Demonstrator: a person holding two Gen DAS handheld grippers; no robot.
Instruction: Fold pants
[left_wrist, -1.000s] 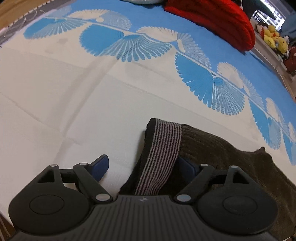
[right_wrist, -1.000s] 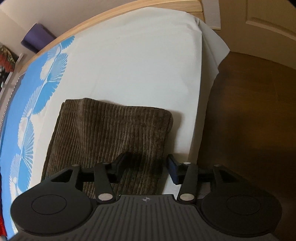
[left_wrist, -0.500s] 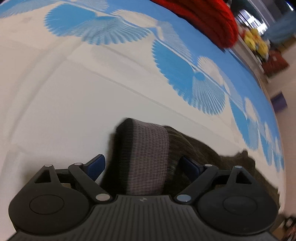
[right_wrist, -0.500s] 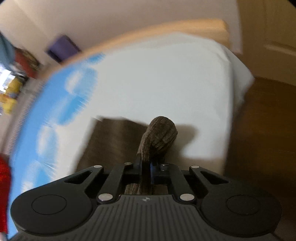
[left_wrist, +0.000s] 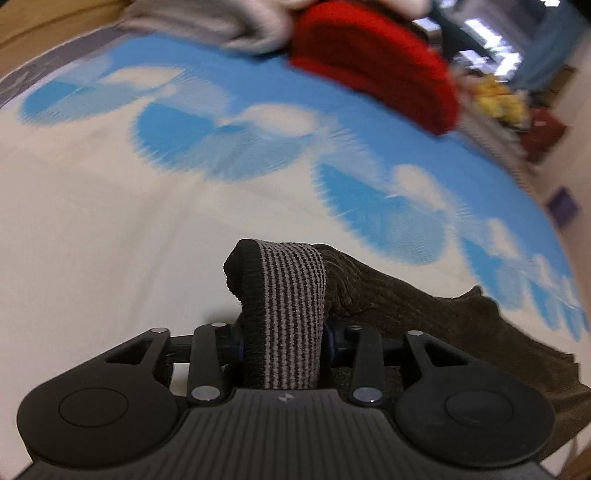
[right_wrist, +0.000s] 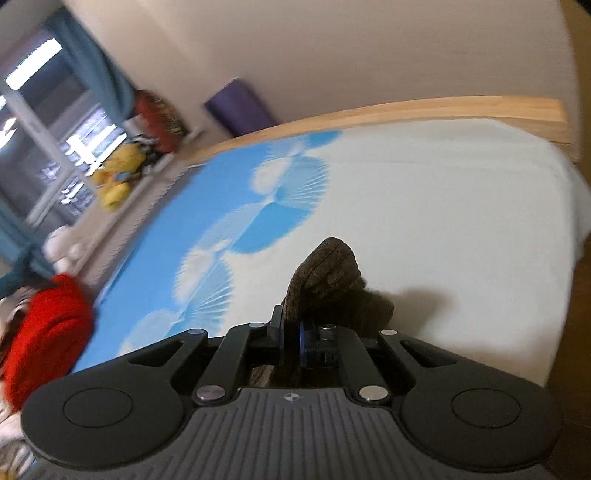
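The dark brown corduroy pants (left_wrist: 424, 306) lie on the bed cover with a white field and blue fan pattern (left_wrist: 110, 229), and both ends of the garment are raised off that surface by the two tools. The left gripper (left_wrist: 282, 341) has just been closing its jaws, and its blue pads now press on the grey-and-black striped elastic waistband (left_wrist: 291, 295) from both sides. The waistband stands up as a folded loop directly ahead of the pads, rising above them, while the brown fabric trails away to the right and rests on the cover. The right gripper (right_wrist: 291, 338) is clamped almost fully together on a bunched fold at the other end of the pants (right_wrist: 328, 277). This fold projects upward and forward from between the pads as a rounded lump, and a further part of the fabric sags to the right of the jaws above the white part of the cover (right_wrist: 443, 221). A red knitted item (left_wrist: 373, 62) lies at the far edge of the bed, well apart from the pants. A light wooden bed frame rail (right_wrist: 443, 110) borders the far side of the cover in the right wrist view.
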